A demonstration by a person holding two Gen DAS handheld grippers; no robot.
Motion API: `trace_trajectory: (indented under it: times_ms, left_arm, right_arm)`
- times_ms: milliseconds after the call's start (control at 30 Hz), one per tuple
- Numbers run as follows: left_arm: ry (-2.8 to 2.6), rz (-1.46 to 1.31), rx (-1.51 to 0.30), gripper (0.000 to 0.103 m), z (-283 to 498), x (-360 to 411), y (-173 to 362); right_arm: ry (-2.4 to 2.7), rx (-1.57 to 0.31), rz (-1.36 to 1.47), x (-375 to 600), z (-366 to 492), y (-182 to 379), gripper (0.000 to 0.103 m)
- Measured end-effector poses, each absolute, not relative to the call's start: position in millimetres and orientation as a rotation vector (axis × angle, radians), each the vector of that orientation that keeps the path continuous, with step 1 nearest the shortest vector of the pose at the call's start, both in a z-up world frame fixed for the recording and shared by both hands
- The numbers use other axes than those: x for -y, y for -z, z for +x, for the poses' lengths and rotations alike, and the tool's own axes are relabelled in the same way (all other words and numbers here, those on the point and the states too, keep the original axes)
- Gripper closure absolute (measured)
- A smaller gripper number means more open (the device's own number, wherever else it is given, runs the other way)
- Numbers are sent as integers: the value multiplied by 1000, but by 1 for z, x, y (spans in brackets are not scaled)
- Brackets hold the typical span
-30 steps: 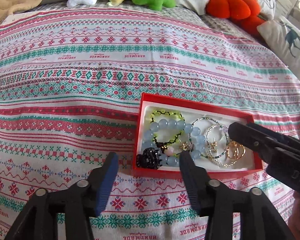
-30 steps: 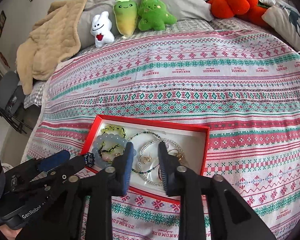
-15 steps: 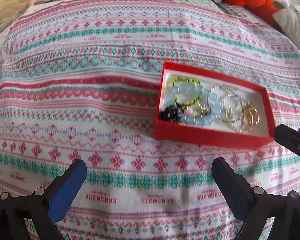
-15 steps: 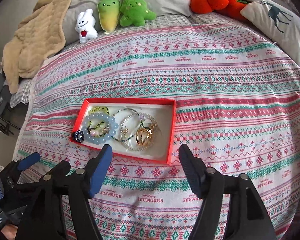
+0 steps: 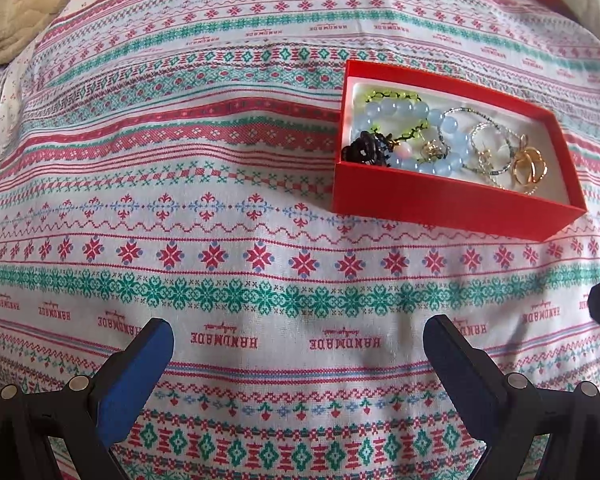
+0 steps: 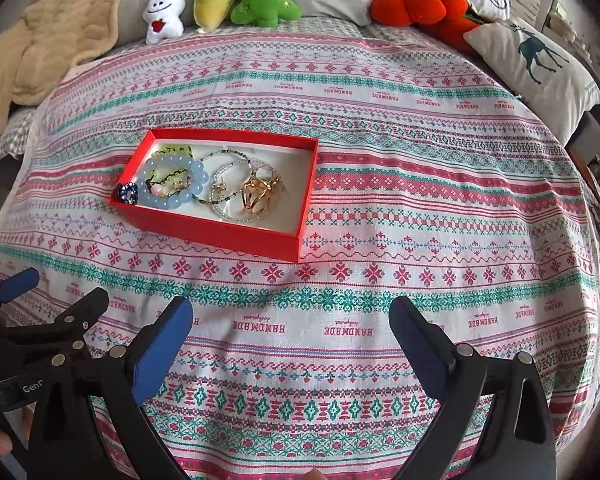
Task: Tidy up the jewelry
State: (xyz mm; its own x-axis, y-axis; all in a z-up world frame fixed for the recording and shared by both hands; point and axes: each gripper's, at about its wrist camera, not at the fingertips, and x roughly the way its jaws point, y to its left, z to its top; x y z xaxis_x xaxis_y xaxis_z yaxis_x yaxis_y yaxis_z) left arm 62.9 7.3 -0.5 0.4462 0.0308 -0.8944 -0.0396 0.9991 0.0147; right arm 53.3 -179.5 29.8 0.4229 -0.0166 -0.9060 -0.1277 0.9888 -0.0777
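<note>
The left gripper (image 5: 298, 344) stood wide and empty; the right gripper (image 6: 290, 330) was opening, nothing between its jaws — both short of the red box (image 6: 204, 236) holding the jewelry (image 6: 256, 196). Best to finish here — no pieces lay loose on the bedspread (image 6: 380, 120).
</note>
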Motion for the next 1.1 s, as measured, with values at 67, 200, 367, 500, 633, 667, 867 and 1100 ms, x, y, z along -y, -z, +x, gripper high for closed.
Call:
trace_trajectory:
  times_ms: [67, 200, 367, 500, 633, 667, 867, 1100]
  left_arm:
    - [-53, -6, -1115, 1, 64, -9, 3]
    - [-56, -18, -1128, 1, 68, -11, 6]
    - [-47, -16, -1119, 1, 69, -8, 4]
    - [-45, -13, -1124, 1, 69, -7, 5]
    - [-44, -11, -1126, 1, 68, -5, 6]
    - [-43, -9, -1126, 1, 68, -5, 6]
    - [-39, -18, -1127, 1, 68, -4, 6]
    - [-37, -14, -1129, 1, 69, -3, 7]
  right_arm:
    - [-70, -1143, -153, 176, 54, -26, 3]
    - [-73, -1162, -157, 172, 56, -20, 3]
    - [-75, -1178, -156, 170, 59, -16, 3]
    - [-70, -1183, -151, 171, 60, -15, 3]
    - [-68, -1186, -152, 171, 60, -15, 3]
    - [-67, -1186, -151, 171, 60, -15, 3]
    - [-68, -1189, -147, 171, 59, -14, 3]
    - [-65, -1195, -135, 172, 59, -13, 3]
